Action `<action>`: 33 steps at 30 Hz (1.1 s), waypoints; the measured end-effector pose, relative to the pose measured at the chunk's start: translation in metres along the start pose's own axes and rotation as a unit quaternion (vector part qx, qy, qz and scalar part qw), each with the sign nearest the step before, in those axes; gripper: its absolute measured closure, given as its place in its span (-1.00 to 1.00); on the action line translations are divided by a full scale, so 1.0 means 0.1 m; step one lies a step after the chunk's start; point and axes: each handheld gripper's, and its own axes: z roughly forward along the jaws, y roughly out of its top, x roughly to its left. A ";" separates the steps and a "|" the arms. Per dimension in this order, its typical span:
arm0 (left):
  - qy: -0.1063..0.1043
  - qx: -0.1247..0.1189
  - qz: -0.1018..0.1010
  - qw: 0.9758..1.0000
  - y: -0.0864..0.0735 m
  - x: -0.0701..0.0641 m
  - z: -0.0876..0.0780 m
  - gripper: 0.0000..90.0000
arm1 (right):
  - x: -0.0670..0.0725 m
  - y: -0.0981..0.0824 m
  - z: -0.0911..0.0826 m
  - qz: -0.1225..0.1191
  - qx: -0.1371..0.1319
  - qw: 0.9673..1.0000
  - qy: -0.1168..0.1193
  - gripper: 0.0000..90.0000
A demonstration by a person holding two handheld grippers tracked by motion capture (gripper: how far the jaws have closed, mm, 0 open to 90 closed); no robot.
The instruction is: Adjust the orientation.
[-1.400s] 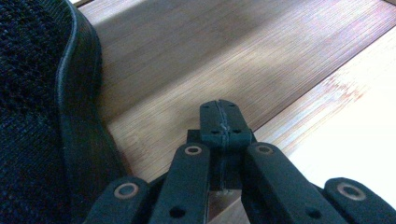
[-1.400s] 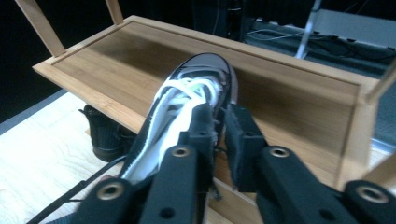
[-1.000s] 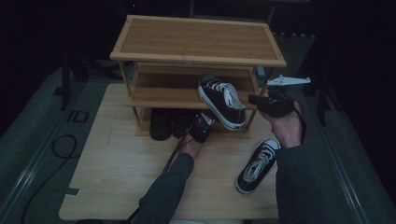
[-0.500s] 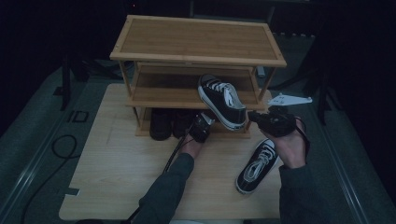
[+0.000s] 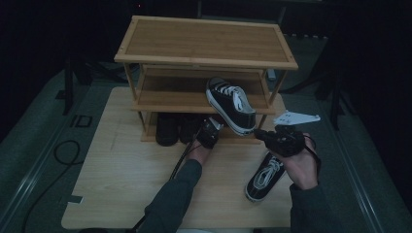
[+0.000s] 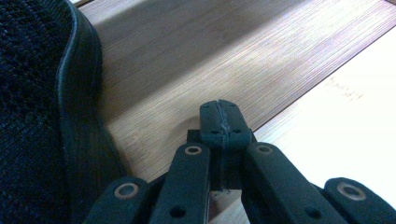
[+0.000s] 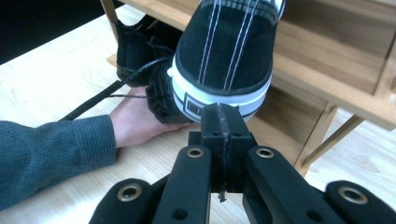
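Note:
A black sneaker with a white sole point(image 5: 232, 103) lies on the middle shelf of the wooden shoe rack point(image 5: 204, 42), its heel point(image 7: 224, 56) hanging over the front edge. Its partner point(image 5: 265, 177) lies on the table at the right. My right gripper point(image 5: 260, 135) is shut and empty, just in front of and below the overhanging heel; its tips point(image 7: 223, 122) point at it. My left gripper point(image 5: 212, 130) sits shut and empty below that sneaker at the bottom shelf point(image 6: 187, 60), beside a black mesh shoe point(image 6: 37, 116).
Dark shoes point(image 5: 167, 128) stand on the bottom shelf at the left. The rack's slanted leg point(image 7: 327, 140) is right of my right gripper. The light wooden table point(image 5: 121, 184) lies bare in front of the rack. A black cable point(image 5: 58, 153) trails off the table's left side.
My right gripper has dropped and drawn back from beside the sneaker's heel toward the table front. The left gripper and the sneaker on the shelf have stayed put.

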 end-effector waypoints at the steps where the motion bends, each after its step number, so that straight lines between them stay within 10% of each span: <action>1: 0.002 0.001 0.000 1.000 0.00 0.00 0.00 1.00 | 0.00 -0.01 0.02 0.002 0.002 1.000 0.001 1.00; 33: 0.008 0.002 -0.002 1.000 0.00 -0.01 0.00 1.00 | 0.11 0.14 0.44 -0.002 -0.005 1.000 0.026 1.00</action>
